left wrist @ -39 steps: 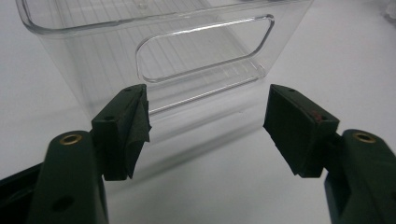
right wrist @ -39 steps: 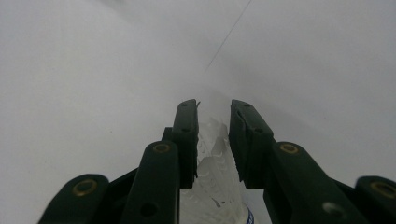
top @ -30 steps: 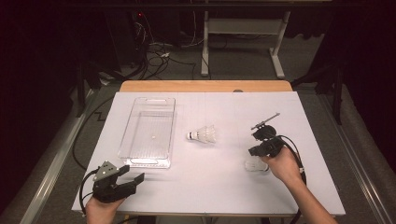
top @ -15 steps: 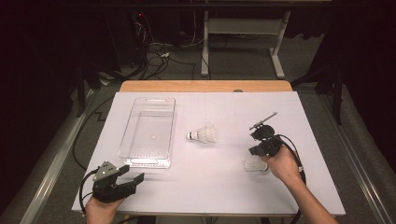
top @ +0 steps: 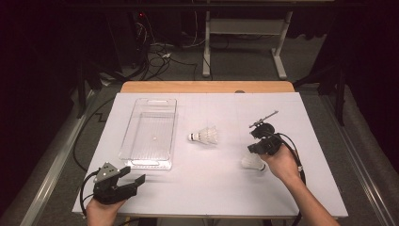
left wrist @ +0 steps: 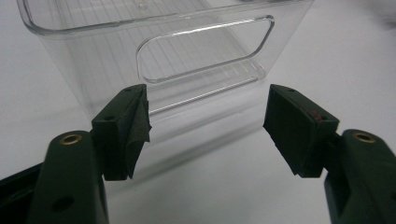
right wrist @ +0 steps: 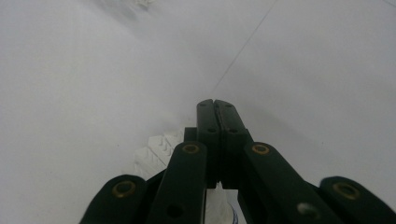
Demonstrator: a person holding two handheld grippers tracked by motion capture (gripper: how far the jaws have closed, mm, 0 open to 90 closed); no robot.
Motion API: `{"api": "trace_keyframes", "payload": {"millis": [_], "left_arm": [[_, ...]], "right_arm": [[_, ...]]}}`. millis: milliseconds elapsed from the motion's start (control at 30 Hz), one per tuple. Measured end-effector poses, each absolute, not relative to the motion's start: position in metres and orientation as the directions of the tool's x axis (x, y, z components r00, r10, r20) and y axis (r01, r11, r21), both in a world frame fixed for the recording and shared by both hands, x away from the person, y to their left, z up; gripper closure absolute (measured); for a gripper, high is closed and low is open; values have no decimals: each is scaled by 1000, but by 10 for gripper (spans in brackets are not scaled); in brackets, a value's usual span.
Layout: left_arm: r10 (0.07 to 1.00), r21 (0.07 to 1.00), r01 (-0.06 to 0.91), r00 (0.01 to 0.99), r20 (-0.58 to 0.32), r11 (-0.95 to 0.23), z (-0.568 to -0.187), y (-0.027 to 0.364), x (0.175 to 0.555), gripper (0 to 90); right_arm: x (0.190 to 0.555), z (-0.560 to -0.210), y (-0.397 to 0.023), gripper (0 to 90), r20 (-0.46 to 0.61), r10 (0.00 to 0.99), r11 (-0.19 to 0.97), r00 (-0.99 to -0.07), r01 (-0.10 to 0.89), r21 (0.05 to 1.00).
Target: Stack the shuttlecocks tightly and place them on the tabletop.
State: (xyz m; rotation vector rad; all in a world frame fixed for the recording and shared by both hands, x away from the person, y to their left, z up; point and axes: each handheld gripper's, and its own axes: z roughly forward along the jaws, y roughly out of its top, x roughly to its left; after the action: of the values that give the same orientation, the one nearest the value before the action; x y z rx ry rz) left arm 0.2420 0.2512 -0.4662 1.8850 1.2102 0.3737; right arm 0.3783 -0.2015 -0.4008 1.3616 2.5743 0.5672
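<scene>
Right gripper view | right gripper (right wrist: pixel 214 106) jaws pressed together, just closed | shuttlecock (right wrist: pixel 156 154) beneath, feathers caught between jaws

Both forearms are bare, with no sleeve on either. The left gripper (top: pixel 134 180) is matte black, topped by a grey three-cornered plate (top: pixel 105 171), and a black cable (top: pixel 83 195) loops from its near side. Seen up close, its two jaws are blocky black pads on rounded arms, each arm set with a brass-ringed hole (one pad carries a small reddish speck). The right gripper (top: pixel 251 149) is black too, with a thin rod (top: pixel 263 118) slanting off its far end and a black cable (top: pixel 294 153) trailing along the wrist. Its linkage arms show brass-ringed pivots.
</scene>
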Motion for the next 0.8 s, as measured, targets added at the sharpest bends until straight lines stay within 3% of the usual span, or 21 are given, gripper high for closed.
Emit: {"api": "trace_keyframes", "payload": {"millis": [800], "left_arm": [[852, 776, 603, 492, -181, -183, -466, 252, 242, 321]], "right_arm": [[395, -401, -173, 900, 62, 805, 489, -590, 719, 493]]}}
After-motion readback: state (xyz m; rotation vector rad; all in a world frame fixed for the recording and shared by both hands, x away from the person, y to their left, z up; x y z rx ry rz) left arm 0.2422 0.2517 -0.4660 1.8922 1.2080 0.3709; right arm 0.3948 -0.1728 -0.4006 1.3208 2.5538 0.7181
